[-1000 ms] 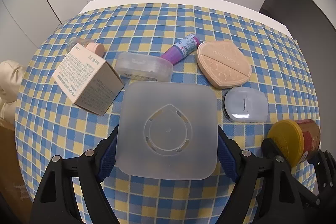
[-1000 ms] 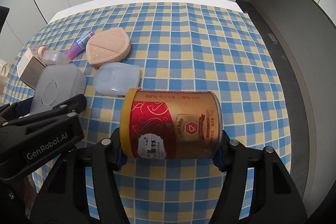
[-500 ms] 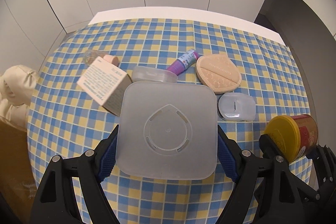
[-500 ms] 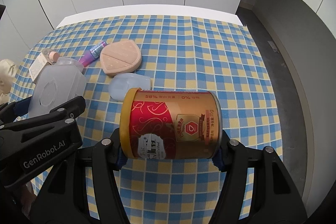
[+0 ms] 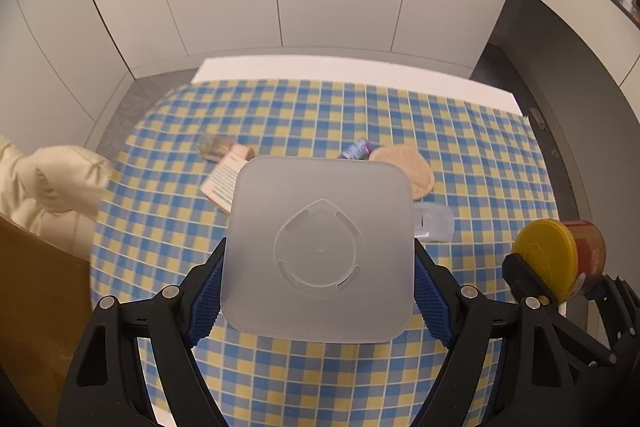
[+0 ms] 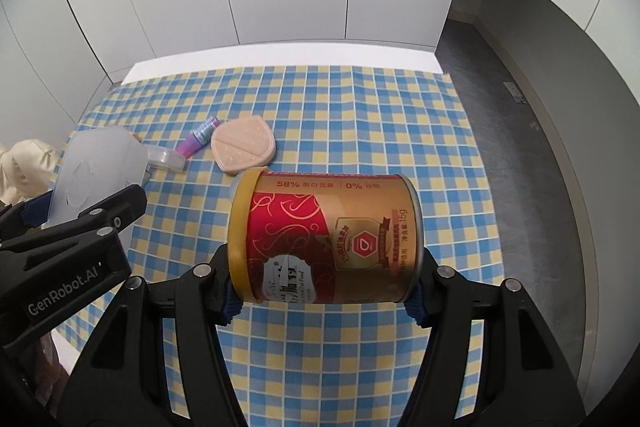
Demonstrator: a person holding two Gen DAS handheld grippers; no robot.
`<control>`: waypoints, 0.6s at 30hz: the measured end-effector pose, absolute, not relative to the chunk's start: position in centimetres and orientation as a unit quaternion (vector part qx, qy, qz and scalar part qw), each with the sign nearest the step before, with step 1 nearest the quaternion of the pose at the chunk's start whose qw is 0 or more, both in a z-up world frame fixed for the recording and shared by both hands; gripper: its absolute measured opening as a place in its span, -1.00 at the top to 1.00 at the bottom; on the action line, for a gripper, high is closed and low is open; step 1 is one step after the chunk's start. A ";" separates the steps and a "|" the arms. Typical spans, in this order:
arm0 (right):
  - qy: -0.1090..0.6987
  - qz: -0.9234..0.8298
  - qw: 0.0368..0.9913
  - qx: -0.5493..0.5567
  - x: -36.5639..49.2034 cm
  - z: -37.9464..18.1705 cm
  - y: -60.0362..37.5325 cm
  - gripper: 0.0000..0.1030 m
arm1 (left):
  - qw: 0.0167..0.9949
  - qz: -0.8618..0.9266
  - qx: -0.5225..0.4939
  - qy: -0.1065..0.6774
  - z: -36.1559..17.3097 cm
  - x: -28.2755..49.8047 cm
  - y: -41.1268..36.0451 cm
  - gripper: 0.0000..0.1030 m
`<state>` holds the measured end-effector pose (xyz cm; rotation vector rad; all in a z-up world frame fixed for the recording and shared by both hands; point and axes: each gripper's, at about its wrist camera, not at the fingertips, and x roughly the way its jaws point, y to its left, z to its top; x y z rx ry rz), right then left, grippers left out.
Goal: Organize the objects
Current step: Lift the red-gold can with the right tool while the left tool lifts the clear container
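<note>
Left gripper [image 5: 318,291]: I have it clamped on the frosted square translucent plastic box [image 5: 320,247], above the blue-and-yellow checked tablecloth [image 5: 460,131].
Box handling: looks light, slick and slightly flexible; I grip the flat opposite sides.
Right gripper [image 6: 324,301]: clenched across the ends of the red-and-gold round tin with yellow lid [image 6: 326,237], held sideways in the air.
Tin handling: rigid, probably heavier; could roll.

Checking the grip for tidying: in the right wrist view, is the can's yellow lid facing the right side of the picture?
No, the can lies sideways in the right hand-held gripper with its yellow lid at the picture's left.
</note>
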<state>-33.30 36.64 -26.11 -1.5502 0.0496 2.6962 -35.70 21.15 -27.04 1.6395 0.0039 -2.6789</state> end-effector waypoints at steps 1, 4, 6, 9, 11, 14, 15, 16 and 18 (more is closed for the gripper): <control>0.019 0.868 0.013 -0.496 -33.1 -25.6 36.7 -0.25 | 0.003 -0.856 0.518 0.000 -26.4 -35.6 21.2 -0.59; 0.013 0.873 0.017 -0.487 -32.7 -23.9 36.8 -0.25 | 0.003 -0.860 0.510 -0.002 -24.6 -35.2 21.2 -0.59; 0.011 0.875 0.016 -0.483 -32.6 -22.8 36.9 -0.25 | 0.003 -0.862 0.506 -0.001 -23.6 -35.0 21.2 -0.59; 0.018 0.877 0.010 -0.480 -32.3 -21.2 37.3 -0.25 | 0.002 -0.866 0.499 -0.001 -21.9 -34.6 21.2 -0.59; 0.020 0.878 0.009 -0.478 -32.1 -20.3 37.4 -0.25 | 0.001 -0.868 0.496 -0.003 -20.8 -34.5 21.3 -0.59; 0.012 0.879 0.015 -0.476 -31.9 -18.6 37.5 -0.25 | -0.004 -0.870 0.493 0.000 -19.2 -34.3 21.4 -0.59; 0.011 0.880 0.016 -0.475 -31.9 -18.0 37.5 -0.25 | -0.005 -0.871 0.492 0.002 -18.6 -34.2 21.5 -0.59; 0.011 0.880 0.017 -0.474 -31.8 -17.3 37.6 -0.25 | -0.009 -0.871 0.491 0.003 -17.8 -34.1 21.5 -0.59; 0.011 0.882 0.019 -0.470 -31.7 -15.7 37.7 -0.25 | -0.010 -0.873 0.488 0.004 -16.7 -34.0 21.5 -0.59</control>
